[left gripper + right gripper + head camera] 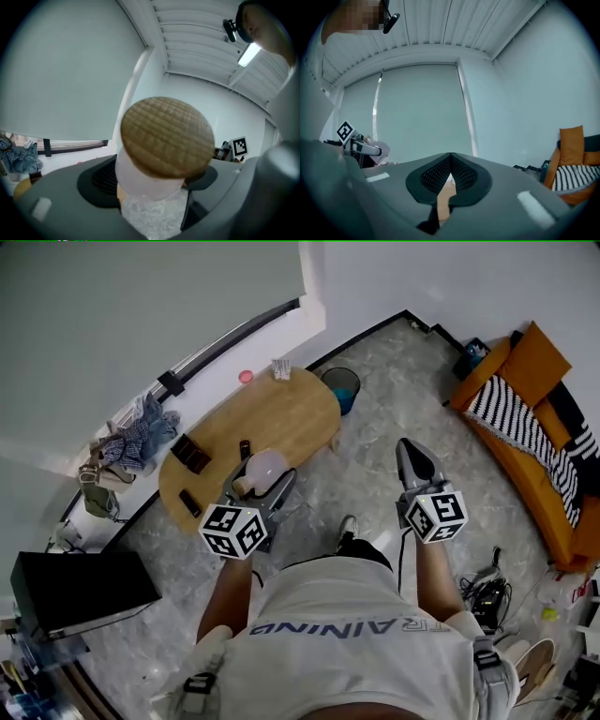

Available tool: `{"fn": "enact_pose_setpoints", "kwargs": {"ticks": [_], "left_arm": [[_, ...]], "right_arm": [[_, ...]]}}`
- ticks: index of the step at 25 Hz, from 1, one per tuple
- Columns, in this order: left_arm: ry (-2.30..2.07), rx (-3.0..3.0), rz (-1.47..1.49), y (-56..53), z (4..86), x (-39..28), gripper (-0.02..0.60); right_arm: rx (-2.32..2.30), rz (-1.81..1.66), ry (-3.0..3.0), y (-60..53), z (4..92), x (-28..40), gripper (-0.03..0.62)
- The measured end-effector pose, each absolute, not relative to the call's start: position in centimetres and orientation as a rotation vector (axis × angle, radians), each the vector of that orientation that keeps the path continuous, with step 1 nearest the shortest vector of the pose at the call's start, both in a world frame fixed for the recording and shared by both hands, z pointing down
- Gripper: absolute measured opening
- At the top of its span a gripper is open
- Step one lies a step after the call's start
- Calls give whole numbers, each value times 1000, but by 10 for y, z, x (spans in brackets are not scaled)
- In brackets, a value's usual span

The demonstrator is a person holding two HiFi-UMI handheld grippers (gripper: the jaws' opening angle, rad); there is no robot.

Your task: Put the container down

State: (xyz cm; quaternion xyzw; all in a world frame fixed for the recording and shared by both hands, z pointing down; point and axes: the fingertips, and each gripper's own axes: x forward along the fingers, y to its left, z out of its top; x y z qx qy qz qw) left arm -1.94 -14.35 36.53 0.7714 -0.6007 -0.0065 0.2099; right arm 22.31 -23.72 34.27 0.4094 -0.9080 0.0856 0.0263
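Container is in my left claw, jaws clamped on either side of its pale, cloudy body. From the left gripper view the round woven-brown lid fills the middle and points straight towards the camera, with the ceiling behind it, so the claw is aimed upward and the container is off the table. In the head view it sits in line with the near edge of the oval wooden table; I can't judge how high above it.

My right claw is off to the side over the grey floor, well apart from the container. Its jaws are pressed together at the tips with nothing between them.

On the table I see a dark box near the left end, two small dark things beside it that are too small to name, and a pink disc plus a little clear thing at the far edge. A heap of clothes lies just past the table's left end. A teal bin stands at the far right end of the table. Further right, an orange sofa carries a striped blanket. A black case sits low on the left.
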Motion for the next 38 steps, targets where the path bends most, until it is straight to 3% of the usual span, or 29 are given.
{"fn": "enact_pose_setpoints", "kwargs": {"ticks": [6, 13, 20, 28, 38], "left_arm": [[-1721, 2070, -77, -217, 361, 5, 399], [-1767, 1954, -32, -258, 386, -20, 399], [-1782, 1882, -65, -317, 417, -69, 399], [-1861, 1773, -91, -380, 461, -162, 397], [-2064, 1441, -12, -369, 501, -208, 397]], "right_arm": [[1173, 318, -2815, -330, 353, 247, 15], [1035, 409, -2813, -385, 382, 208, 15], [957, 418, -2763, -451, 405, 152, 15], [745, 370, -2739, -524, 429, 37, 15], [309, 423, -2670, -557, 492, -56, 15]]}}
